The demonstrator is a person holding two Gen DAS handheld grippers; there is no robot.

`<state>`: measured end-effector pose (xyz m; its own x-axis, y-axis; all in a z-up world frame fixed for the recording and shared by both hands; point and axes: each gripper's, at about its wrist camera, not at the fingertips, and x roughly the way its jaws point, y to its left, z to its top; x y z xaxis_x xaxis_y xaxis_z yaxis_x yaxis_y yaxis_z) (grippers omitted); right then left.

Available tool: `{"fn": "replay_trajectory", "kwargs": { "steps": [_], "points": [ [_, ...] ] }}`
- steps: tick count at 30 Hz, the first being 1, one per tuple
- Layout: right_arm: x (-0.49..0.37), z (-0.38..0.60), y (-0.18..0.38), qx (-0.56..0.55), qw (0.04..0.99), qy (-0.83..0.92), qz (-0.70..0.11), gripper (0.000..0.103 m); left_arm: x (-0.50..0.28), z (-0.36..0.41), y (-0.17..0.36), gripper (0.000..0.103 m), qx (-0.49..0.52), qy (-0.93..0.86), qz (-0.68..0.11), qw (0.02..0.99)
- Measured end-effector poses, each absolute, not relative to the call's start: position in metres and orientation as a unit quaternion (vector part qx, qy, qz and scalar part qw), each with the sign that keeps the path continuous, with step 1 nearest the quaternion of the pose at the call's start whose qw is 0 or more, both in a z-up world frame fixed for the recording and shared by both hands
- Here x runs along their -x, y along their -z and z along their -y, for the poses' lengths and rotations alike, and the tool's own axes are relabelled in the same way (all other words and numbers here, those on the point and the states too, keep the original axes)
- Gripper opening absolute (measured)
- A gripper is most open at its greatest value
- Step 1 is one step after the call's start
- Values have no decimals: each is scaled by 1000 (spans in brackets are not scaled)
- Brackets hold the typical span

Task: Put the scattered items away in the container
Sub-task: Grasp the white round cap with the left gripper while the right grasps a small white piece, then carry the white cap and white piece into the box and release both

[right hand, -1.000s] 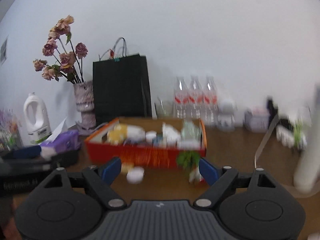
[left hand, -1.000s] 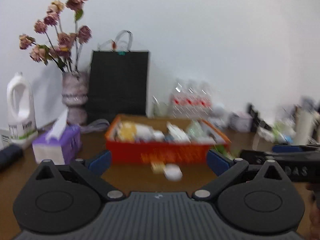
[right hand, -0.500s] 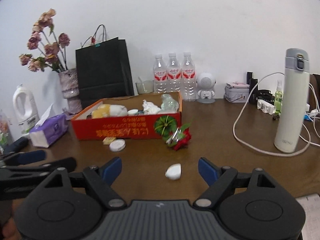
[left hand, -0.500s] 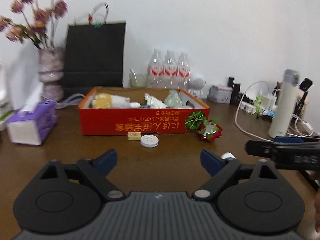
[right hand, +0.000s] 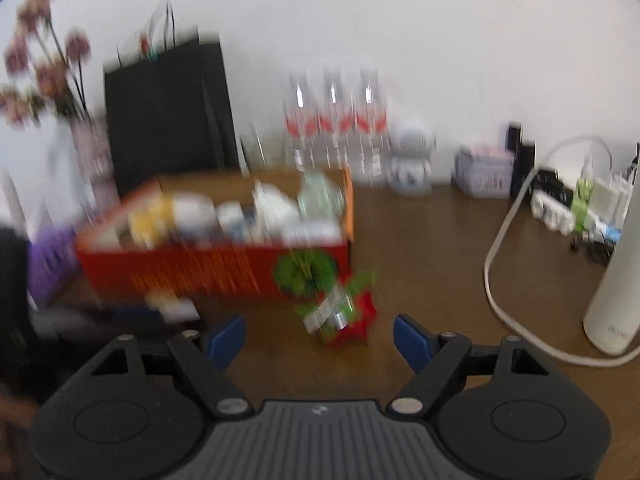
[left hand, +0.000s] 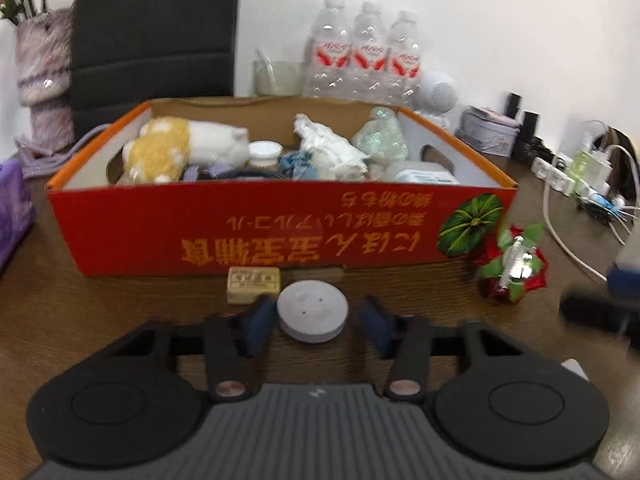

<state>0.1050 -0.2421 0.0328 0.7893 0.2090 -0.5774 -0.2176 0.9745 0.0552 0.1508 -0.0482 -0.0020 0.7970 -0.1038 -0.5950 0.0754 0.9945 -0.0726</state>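
Note:
The red cardboard box [left hand: 132, 236] holds a plush toy, crumpled bags and jars. In front of it on the brown table lie a white round disc [left hand: 312, 312], a small tan block [left hand: 253, 280] and a red-and-green foil ornament [left hand: 512, 264]. My left gripper [left hand: 318, 322] has the disc between its blue pads; its jaws are closing, with a gap still on the right side. In the blurred right wrist view, my right gripper [right hand: 318, 338] stands wide with jaws closing slightly. The ornament [right hand: 340, 316] lies just ahead of its tips, untouched, beside the box [right hand: 200, 268].
Behind the box stand a black paper bag [left hand: 152, 28], three water bottles [left hand: 364, 52], a vase [left hand: 40, 80] and a white speaker [left hand: 438, 92]. A purple tissue box [left hand: 12, 208] is at left. A white flask [right hand: 616, 280], cable [right hand: 500, 264] and power strip are at right.
Both grippers moved forward and down toward the box. The left jaws narrowed around the white disc. The right gripper now faces the ornament, and the small white lump before it is out of view.

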Motion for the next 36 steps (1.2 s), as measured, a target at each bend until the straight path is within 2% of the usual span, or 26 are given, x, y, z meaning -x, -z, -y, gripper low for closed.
{"fn": "replay_trajectory", "kwargs": {
  "steps": [6, 8, 12, 13, 14, 21, 36],
  "points": [
    [-77, 255, -3, -7, 933, -138, -333, 71, -145, 51, 1, 40, 21, 53, -315, 948],
    [-77, 254, 3, 0, 931, -139, -338, 55, -133, 52, -1, 40, 27, 65, -318, 946],
    [-84, 251, 5, 11, 933, -130, -334, 42, -90, 53, -8, 40, 20, 89, -308, 947],
    [-85, 249, 5, 16, 934, -130, -333, 27, -78, 52, -8, 40, 16, 89, -307, 948],
    [-85, 246, 5, 22, 933, -134, -332, 23, -66, 51, -8, 40, 12, 87, -305, 948],
    [-58, 229, -3, 22, 933, -179, -312, 23, 0, 40, -14, 40, 4, 59, -285, 957],
    [61, 220, -52, 17, 960, -210, -186, 22, 92, 42, -54, 40, -11, 33, -185, 982]
  ]
}}
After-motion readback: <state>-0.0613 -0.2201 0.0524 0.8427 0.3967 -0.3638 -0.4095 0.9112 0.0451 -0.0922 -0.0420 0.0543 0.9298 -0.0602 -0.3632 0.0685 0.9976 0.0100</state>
